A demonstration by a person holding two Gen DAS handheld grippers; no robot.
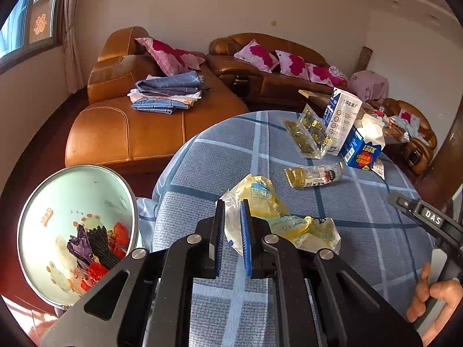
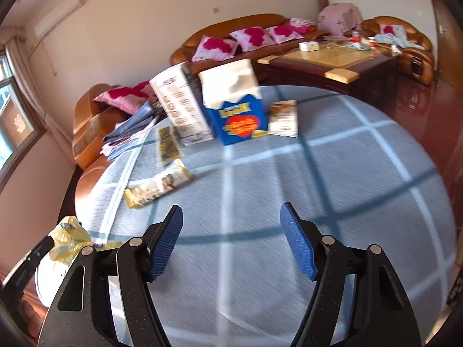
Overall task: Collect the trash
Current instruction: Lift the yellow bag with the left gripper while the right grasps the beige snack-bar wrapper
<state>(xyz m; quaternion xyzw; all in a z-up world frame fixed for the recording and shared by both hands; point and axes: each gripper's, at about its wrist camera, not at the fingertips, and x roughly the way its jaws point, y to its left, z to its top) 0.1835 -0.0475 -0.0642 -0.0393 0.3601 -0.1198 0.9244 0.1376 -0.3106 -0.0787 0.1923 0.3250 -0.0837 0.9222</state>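
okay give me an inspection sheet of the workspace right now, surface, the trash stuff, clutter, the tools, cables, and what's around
Surface: round table under a blue checked cloth.
Job's things: crumpled yellow and white plastic bag on the near edge; flat snack wrapper mid-table; two gold packets leaning at the cartons; trash bin beside the table, wrappers already inside.
Clutter: white carton and blue carton upright, far side; a small paper packet beside the blue one.
Grippers: left tool shut on the bag; right tool open, holding nothing, above bare cloth.
Cables: nothing seen.
Surroundings: brown leather sofas with pink cushions, folded bedding, a coffee table, a window.
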